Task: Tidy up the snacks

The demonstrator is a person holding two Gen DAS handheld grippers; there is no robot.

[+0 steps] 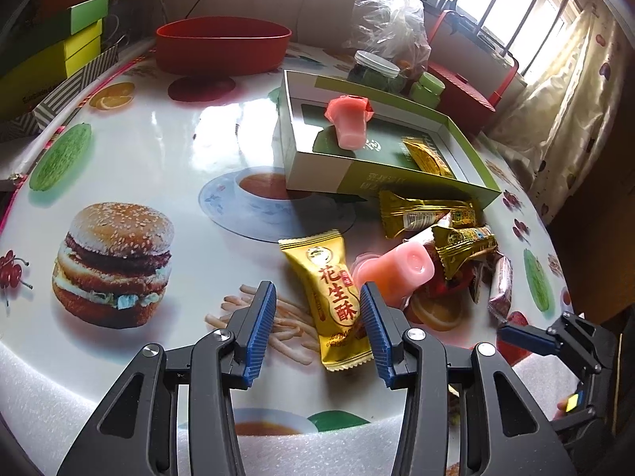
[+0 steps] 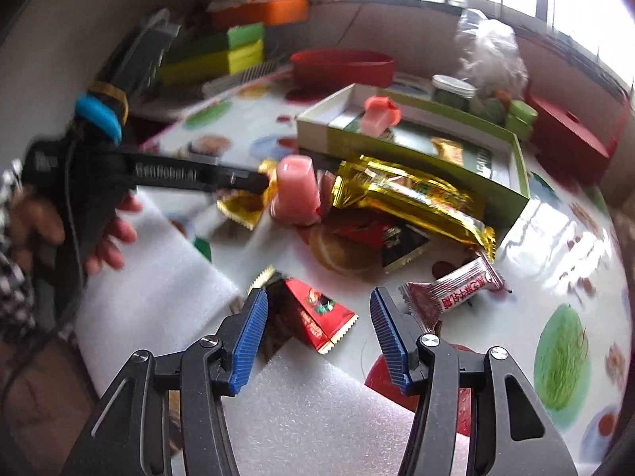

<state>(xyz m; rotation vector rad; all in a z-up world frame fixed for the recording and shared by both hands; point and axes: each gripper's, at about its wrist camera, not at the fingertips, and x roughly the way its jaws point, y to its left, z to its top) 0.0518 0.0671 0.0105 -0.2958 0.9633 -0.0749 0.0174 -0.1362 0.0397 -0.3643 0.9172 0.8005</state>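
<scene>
My left gripper (image 1: 317, 327) stands open low over the table. A gold peanut-candy packet (image 1: 331, 297) lies between its pads, next to the right pad and clear of the left one. A pink jelly cup (image 1: 397, 273) lies tipped beside it. My right gripper (image 2: 317, 337) is open too, over a red triangular packet (image 2: 313, 313) that lies flat, untouched. A maroon wrapped candy (image 2: 456, 289) lies to its right. The open green box (image 1: 397, 182) holds another pink jelly cup (image 1: 349, 123) and a gold packet (image 1: 426, 156). More gold packets (image 1: 424, 214) lie heaped before the box.
A red bowl (image 1: 222, 45) stands at the back of the printed table. A plastic bag (image 1: 389, 16), a lidded jar (image 1: 375, 67) and a red box (image 1: 460, 91) sit behind the green box. Stacked coloured boxes (image 1: 79, 39) line the back left. A hand (image 2: 111, 238) holds the left gripper.
</scene>
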